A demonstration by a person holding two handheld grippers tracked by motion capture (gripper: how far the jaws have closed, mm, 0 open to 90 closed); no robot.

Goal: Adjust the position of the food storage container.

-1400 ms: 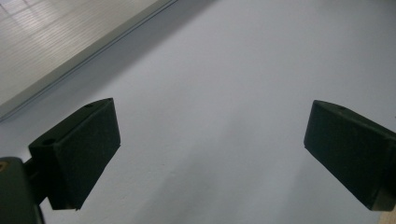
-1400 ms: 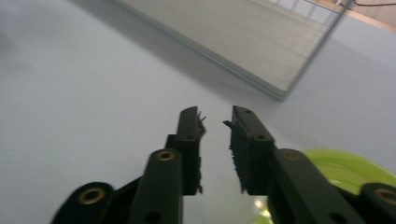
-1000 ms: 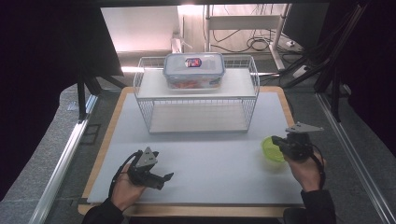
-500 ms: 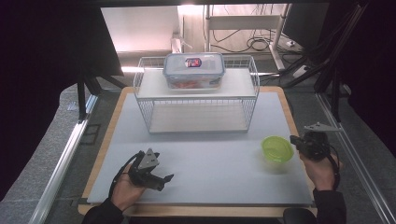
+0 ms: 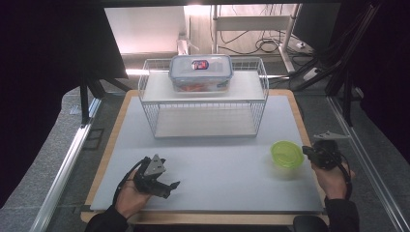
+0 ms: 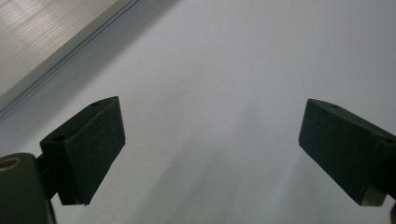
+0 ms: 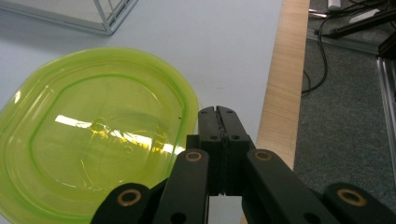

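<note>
Green lid (image 5: 287, 153) lay on surface (image 5: 217, 164) | right gripper (image 5: 309, 152) just beside lid, jaws together | left gripper (image 5: 170, 185) well apart from lid, jaws apart, empty

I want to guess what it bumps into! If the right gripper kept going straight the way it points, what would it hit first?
Probably the green lid. The right gripper, jaws shut, points at its near edge, though it might skim just past onto the white mat.

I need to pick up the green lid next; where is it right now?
In the high view the green lid lies flat on the white mat's right side, just left of the right hand-held gripper and in front of the wire rack.
</note>
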